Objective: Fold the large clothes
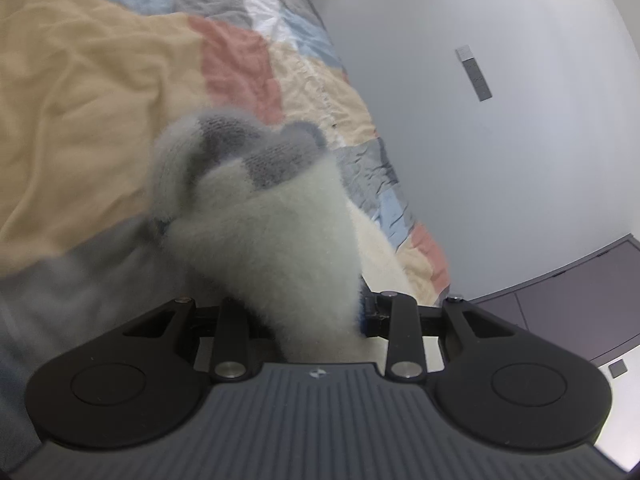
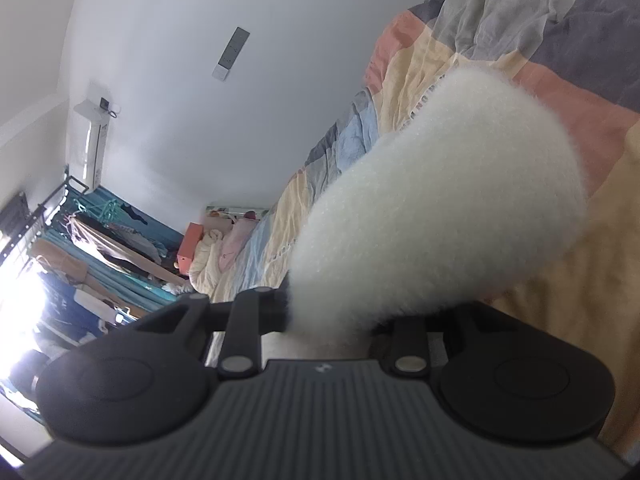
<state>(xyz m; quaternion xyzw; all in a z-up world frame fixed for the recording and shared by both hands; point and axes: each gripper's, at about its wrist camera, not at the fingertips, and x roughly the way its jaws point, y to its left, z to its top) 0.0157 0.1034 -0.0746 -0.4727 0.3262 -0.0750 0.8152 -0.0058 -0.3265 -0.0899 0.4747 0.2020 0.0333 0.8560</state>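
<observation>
A fluffy white knit garment with grey patches (image 1: 256,216) bulges up out of my left gripper (image 1: 304,316), which is shut on it. The fingertips are buried in the pile. In the right wrist view another thick white fold of the same fluffy garment (image 2: 436,220) rises from my right gripper (image 2: 328,320), also shut on it, fingertips hidden. Both folds are lifted off the patchwork bed cover (image 1: 80,92), seen tilted in both views.
The bed cover (image 2: 560,40) has beige, pink, blue and grey patches and runs along a white wall (image 1: 500,140) bearing a switch strip (image 1: 474,74). Pillows and soft toys (image 2: 224,240) lie at the bed's far end. A clothes rack (image 2: 104,240) stands by a bright window.
</observation>
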